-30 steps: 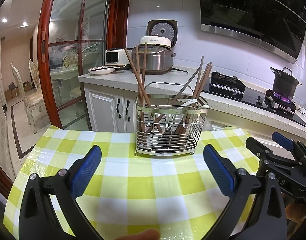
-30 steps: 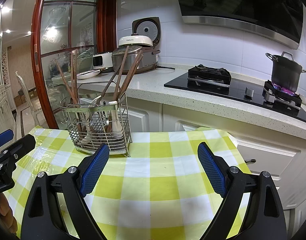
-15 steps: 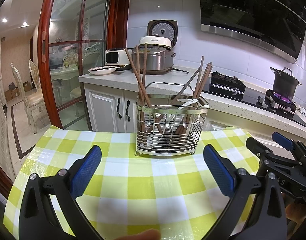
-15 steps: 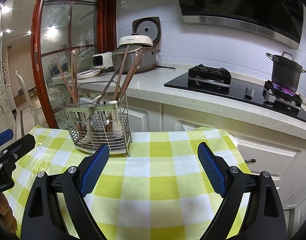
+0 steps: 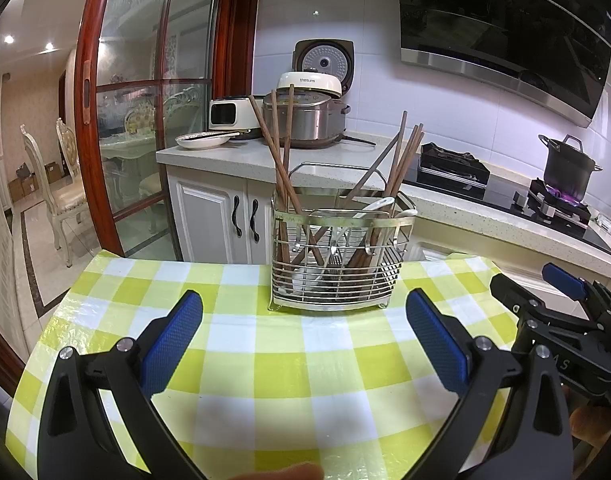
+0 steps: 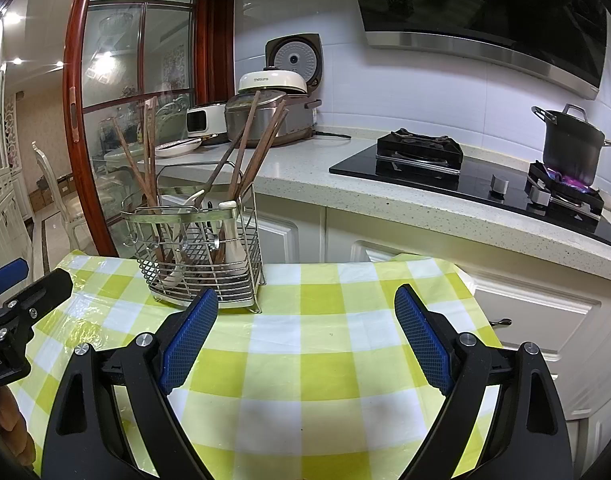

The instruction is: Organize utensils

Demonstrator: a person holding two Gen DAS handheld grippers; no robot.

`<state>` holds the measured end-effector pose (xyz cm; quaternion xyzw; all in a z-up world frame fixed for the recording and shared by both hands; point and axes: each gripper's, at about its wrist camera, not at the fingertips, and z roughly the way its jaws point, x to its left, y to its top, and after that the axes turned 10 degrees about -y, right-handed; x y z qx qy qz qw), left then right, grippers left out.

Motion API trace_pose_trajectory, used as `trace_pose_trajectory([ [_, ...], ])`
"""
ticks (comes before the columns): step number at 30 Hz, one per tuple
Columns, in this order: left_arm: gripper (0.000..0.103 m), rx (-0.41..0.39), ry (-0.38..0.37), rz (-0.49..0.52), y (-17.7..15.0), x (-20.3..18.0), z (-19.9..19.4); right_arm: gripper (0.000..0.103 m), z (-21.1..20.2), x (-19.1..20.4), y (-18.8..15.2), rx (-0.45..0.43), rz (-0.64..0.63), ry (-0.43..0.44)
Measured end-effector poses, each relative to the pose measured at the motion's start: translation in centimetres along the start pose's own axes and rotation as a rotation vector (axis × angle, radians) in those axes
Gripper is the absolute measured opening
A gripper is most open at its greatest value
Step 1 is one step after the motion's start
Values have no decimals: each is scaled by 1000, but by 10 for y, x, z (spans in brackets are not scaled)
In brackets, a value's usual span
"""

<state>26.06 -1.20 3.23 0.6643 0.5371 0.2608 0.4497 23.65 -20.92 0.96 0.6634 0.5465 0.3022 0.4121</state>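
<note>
A steel wire utensil basket (image 5: 337,276) stands at the far edge of the table with the yellow checked cloth (image 5: 305,376). It holds several brown wooden chopsticks (image 5: 283,152) and white spoons (image 5: 379,205). My left gripper (image 5: 303,344) is open and empty, a short way in front of the basket. In the right wrist view the basket (image 6: 203,264) stands to the far left, with chopsticks (image 6: 261,148) sticking up. My right gripper (image 6: 305,340) is open and empty over the cloth (image 6: 305,360), to the right of the basket.
Beyond the table runs a kitchen counter (image 6: 385,200) with a rice cooker (image 5: 305,120), a plate (image 5: 203,141), a gas hob (image 6: 417,152) and a black pot (image 6: 571,144) over a lit flame. White cabinets (image 5: 217,220) stand below. The right gripper shows at the right of the left wrist view (image 5: 553,320).
</note>
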Motion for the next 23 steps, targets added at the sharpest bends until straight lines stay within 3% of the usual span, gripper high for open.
trace_pose_trajectory([
  [9, 98, -40, 31, 28, -2, -3, -5, 84, 0, 0, 0, 1, 1, 1],
  [23, 98, -9, 22, 22, -2, 1, 1, 84, 1, -1, -1, 9, 1, 4],
])
